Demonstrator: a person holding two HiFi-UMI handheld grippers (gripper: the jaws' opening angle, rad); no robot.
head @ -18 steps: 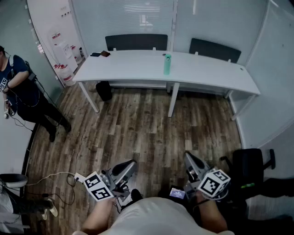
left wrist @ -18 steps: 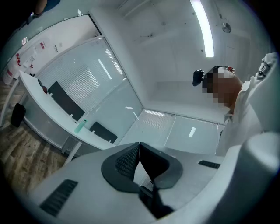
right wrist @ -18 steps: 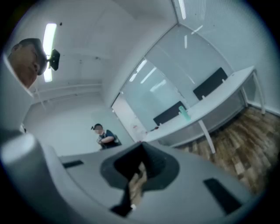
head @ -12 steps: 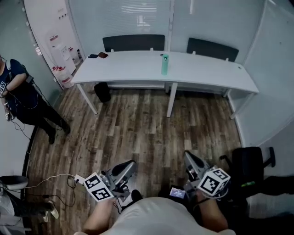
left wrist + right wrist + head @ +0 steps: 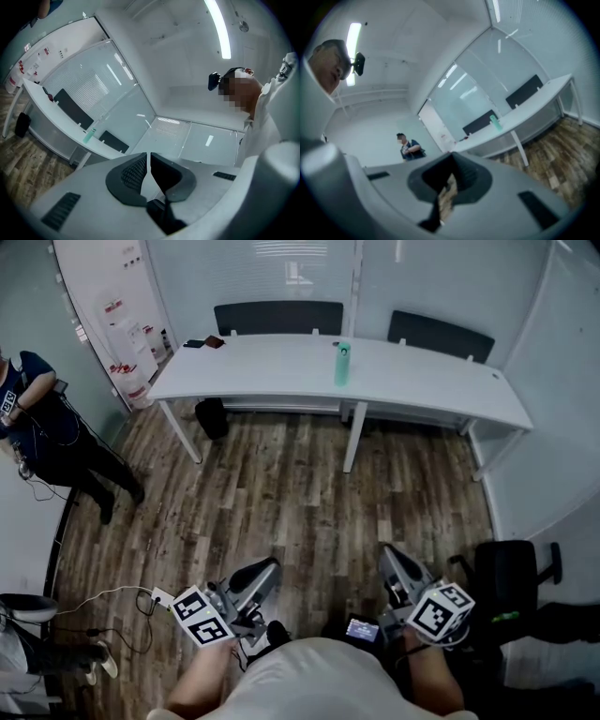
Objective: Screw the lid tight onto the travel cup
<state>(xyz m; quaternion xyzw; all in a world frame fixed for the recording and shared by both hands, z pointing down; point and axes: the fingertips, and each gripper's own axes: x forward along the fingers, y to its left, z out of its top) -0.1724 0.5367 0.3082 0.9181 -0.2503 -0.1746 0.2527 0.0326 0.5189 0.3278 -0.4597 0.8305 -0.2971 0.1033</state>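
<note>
We hold the left gripper [image 5: 272,564] and right gripper [image 5: 384,552] low by our body. Each is a smooth grey shell carrying a cube of black-and-white square markers, its ribbed dark jaws together with nothing between them. The travel cup [image 5: 342,365], a slim mint-green cylinder, stands upright on the long, smooth white table [image 5: 262,367], well apart from us across a wood-plank floor [image 5: 281,502]. Since a moment ago, the cup has kept its spot and both grippers have stayed low and closed.
</note>
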